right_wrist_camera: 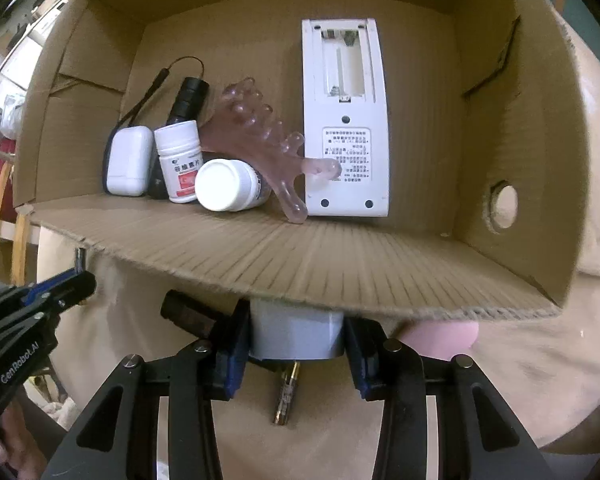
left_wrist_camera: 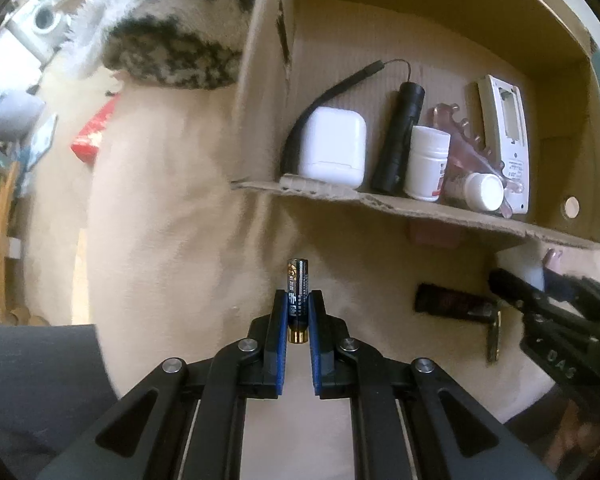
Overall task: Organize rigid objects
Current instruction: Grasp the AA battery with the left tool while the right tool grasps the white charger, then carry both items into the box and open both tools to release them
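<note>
My left gripper is shut on a dark battery with a gold end, held upright above the beige surface in front of the cardboard box. My right gripper is shut on a white-grey cylindrical container, right under the box's front flap. The box holds a white earbud case, a black flashlight, two white pill bottles, a pink massager and a white remote lying back-up with its battery bay open.
A second battery and a dark rectangular object lie on the beige cloth under my right gripper. A pink object sits under the flap's right end. A fur-trimmed garment and a red box lie at the left.
</note>
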`<state>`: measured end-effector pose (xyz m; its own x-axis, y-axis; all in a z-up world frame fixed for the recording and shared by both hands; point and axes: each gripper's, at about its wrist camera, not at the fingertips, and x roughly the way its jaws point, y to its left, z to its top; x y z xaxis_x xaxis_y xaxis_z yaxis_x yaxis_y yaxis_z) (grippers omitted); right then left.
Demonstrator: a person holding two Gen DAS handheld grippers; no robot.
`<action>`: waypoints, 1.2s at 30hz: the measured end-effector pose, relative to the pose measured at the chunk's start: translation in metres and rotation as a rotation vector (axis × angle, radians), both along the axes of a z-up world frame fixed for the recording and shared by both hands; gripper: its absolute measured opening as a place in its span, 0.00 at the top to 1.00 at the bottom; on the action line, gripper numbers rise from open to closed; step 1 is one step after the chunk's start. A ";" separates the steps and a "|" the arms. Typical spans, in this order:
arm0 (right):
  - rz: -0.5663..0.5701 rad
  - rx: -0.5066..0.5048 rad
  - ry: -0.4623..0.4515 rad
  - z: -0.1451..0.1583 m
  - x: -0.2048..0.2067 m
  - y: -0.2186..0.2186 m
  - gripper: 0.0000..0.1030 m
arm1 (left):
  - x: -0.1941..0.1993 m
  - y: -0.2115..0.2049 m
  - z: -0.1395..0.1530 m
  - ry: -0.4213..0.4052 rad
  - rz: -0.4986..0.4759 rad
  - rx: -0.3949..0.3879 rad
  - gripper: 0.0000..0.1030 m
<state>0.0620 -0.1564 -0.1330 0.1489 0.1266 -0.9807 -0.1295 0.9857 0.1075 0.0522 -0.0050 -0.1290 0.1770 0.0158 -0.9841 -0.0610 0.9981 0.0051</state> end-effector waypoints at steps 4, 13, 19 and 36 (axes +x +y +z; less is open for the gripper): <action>-0.022 0.045 -0.008 0.014 -0.017 -0.005 0.57 | -0.007 -0.002 0.006 0.001 0.005 -0.007 0.91; -0.074 0.171 -0.109 0.072 -0.066 -0.032 0.57 | -0.025 -0.006 0.056 -0.107 -0.013 -0.056 0.91; -0.093 0.282 -0.211 0.111 -0.068 -0.051 0.57 | -0.019 -0.005 0.103 -0.214 -0.033 -0.074 0.91; -0.023 0.244 -0.348 0.150 0.035 -0.042 0.57 | 0.059 -0.017 0.138 -0.288 -0.079 -0.047 0.91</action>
<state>0.0968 -0.1986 0.0175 0.4713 0.3415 -0.8132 -0.1779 0.9398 0.2916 0.1112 -0.0218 0.0087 0.4476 -0.0530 -0.8926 0.0241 0.9986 -0.0472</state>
